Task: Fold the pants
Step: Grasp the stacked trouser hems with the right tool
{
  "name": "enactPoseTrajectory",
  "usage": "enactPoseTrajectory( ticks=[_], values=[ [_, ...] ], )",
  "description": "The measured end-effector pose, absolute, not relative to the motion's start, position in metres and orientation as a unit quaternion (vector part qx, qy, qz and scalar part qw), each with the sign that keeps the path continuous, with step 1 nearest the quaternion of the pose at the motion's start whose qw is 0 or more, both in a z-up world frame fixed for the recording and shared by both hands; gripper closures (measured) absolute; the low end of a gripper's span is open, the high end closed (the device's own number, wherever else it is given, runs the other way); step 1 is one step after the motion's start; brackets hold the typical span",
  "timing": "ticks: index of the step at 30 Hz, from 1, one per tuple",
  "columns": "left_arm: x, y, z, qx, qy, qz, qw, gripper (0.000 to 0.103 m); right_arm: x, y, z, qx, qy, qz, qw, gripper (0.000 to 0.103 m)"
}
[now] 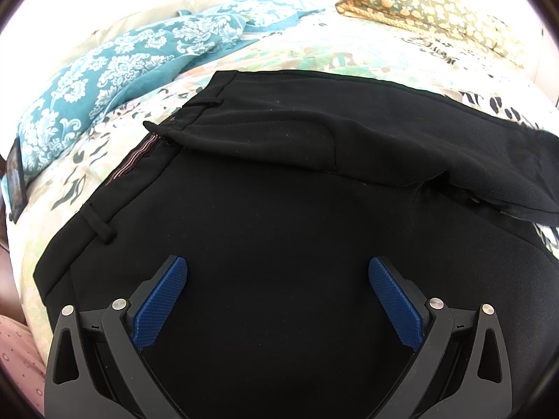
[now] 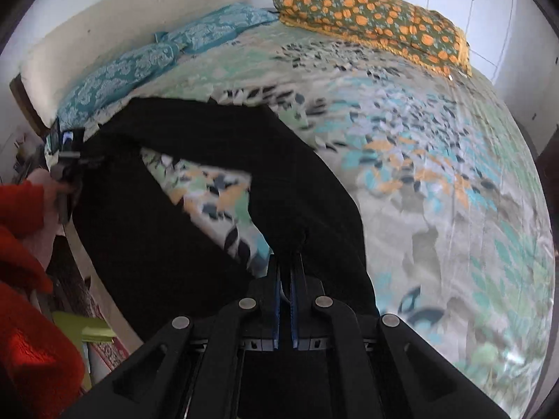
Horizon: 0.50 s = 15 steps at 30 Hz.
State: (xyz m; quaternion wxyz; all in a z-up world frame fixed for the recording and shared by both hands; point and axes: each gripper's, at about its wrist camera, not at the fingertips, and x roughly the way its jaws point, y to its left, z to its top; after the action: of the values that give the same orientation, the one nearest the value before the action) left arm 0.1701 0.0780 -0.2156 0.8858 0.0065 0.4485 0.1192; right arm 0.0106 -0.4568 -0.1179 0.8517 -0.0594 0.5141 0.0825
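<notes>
**Leg end in my right jaws, waist end under my left**

The pants (image 1: 279, 192) lie on the bed (image 1: 367, 52), and the relation that matters is along their length: the waistband (image 1: 139, 160) end sits under my left gripper (image 1: 277, 279), while the far end of a leg is lifted in my right gripper (image 2: 286, 272). The long axis runs from my left hand out toward my right, so any fold has to travel along that line, right toward left.

My left jaws are spread wide and hold nothing. They hover over the black seat area, with the waistband and a belt loop (image 1: 101, 227) ahead and to the left of them. Whether the pads touch the cloth I cannot tell.

My right jaws are pressed together on black cloth, a fold of the leg pinched between the blue pads. From there the fabric arcs away toward the waist end, where the other gripper (image 2: 68, 160) shows small at the left edge of the right wrist view. The patterned bedspread (image 2: 436, 174) shows through a gap between the two spans of black cloth.

My judgement is that the right hand is the one placed to do the work: it already has the leg end, and the waist lies to its left and ahead. The left, nearer the waist, is better placed to pin that end.

The right view is blurred, so I cannot tell exactly how much cloth is caught.
</notes>
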Motion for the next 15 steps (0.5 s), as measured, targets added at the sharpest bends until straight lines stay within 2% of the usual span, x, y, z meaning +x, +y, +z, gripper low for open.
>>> enactPoseTrajectory(
  ticks=[2,5,7,9,12,15],
  values=[
    [0.170,0.078,-0.216,0.006,0.449,0.118,0.886,0.000,-0.021,-0.476,-0.143,-0.077,0.545,0.020,0.834,0.098],
    [0.170,0.079,-0.215,0.003,0.449,0.117,0.886,0.000,-0.044,-0.505,-0.170,-0.049,0.581,-0.031,0.812,0.098],
    [0.169,0.080,-0.215,0.001,0.449,0.116,0.886,0.000,-0.051,-0.526,-0.177,-0.002,0.594,-0.066,0.802,0.084],
    [0.169,0.081,-0.214,-0.003,0.449,0.114,0.886,0.000,-0.062,-0.542,-0.171,0.030,0.582,-0.099,0.807,0.052],
    [0.169,0.082,-0.213,-0.005,0.448,0.113,0.887,0.000,-0.076,-0.552,-0.144,0.095,0.546,-0.139,0.821,0.050],
    [0.169,0.081,-0.214,-0.004,0.448,0.113,0.887,0.000,-0.086,-0.540,-0.114,0.253,0.478,-0.105,0.835,0.049]
  ],
)
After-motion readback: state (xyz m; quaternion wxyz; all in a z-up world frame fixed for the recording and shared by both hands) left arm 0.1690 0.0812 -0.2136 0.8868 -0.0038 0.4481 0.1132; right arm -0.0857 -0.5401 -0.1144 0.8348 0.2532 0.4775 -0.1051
